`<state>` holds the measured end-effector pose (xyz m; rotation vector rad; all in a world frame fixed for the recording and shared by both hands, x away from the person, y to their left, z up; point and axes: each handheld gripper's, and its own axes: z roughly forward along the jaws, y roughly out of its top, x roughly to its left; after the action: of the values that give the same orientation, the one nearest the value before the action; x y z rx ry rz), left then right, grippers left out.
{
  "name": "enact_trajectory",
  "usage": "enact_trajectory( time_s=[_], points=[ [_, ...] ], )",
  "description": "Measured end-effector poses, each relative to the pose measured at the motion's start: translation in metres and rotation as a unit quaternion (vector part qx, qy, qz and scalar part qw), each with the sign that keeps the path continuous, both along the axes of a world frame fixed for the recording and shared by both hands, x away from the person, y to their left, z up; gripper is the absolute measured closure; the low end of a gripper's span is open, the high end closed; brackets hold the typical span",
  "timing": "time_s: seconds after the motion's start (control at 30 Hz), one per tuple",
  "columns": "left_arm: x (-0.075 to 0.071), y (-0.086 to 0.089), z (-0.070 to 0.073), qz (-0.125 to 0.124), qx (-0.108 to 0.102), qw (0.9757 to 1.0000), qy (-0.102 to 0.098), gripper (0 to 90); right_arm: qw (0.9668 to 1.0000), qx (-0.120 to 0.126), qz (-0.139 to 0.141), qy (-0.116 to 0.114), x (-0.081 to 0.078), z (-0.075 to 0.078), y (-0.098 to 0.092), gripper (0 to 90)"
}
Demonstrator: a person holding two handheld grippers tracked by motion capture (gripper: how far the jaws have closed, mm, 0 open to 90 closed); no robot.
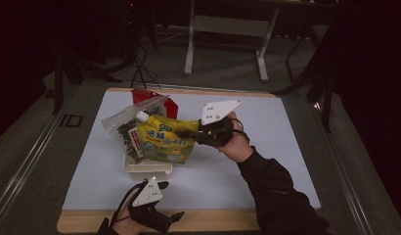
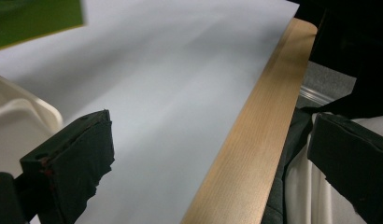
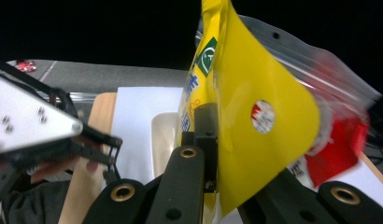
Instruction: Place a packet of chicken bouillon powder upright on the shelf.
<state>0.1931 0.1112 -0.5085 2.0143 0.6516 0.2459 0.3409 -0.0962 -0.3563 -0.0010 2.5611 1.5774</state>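
A yellow spouted pouch (image 1: pixel 164 142) hangs tilted above a cream tray (image 1: pixel 144 168), its right corner pinched in my right gripper (image 1: pixel 192 131), which is shut on it. In the right gripper view the jaws clamp the yellow pouch (image 3: pixel 264 154) near its edge, over the tray (image 3: pixel 164 135). A clear zip bag (image 1: pixel 121 128) with dark contents leans behind the pouch, partly hidden by it. My left gripper (image 1: pixel 171 199) rests at the table's front edge, open, with nothing between its jaws. The left gripper (image 2: pixel 210 135) looks across the white mat, the tray (image 2: pixel 21 116) beside its left jaw.
A red packet (image 1: pixel 140 95) lies at the back of the white mat (image 1: pixel 267 161), behind the clear bag. The wooden table edge (image 2: pixel 255 140) runs past the left gripper. Beyond the table, desk legs (image 1: pixel 189 44) stand on a dark floor.
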Motion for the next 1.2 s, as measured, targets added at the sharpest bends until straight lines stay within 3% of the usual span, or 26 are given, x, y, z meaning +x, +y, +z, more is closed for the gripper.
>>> enact_trajectory(
  time_s=[0.07,0.1,0.2,0.27,0.53,0.77,0.97,1.2],
  points=[
    [-0.001,-0.001,-0.002,-0.002,-0.002,1.0000,0.002,1.7,1.0000,0.000,0.000,0.000,0.000,0.000,0.000,90.0],
    [-0.001,-0.002,-0.009,-0.001,-0.002,1.0000,0.002,1.7,0.9999,-0.002,0.012,0.002,0.000,-0.003,0.012,90.0],
    [-0.001,-0.002,-0.014,-0.001,0.001,1.0000,0.006,1.7,0.9996,-0.003,0.025,0.007,0.001,-0.007,0.024,90.0],
    [-0.001,-0.002,-0.016,-0.002,0.010,0.9999,0.006,1.8,0.9994,-0.002,0.033,0.012,0.002,-0.010,0.031,90.0],
    [0.000,0.001,-0.021,-0.001,0.008,0.9999,0.015,1.8,0.9983,-0.014,0.054,0.017,0.004,-0.024,0.055,90.0],
    [0.001,0.003,-0.022,0.003,0.005,0.9998,0.017,1.8,0.9972,-0.021,0.065,0.031,0.004,-0.035,0.061,90.0],
    [0.002,0.002,-0.023,0.003,0.007,0.9998,0.019,1.8,0.9959,-0.034,0.069,0.049,0.003,-0.056,0.065,90.0],
    [0.002,0.002,-0.024,0.002,0.006,0.9998,0.018,1.8,0.9956,-0.053,0.056,0.053,0.005,-0.077,0.066,89.9]
  ],
)
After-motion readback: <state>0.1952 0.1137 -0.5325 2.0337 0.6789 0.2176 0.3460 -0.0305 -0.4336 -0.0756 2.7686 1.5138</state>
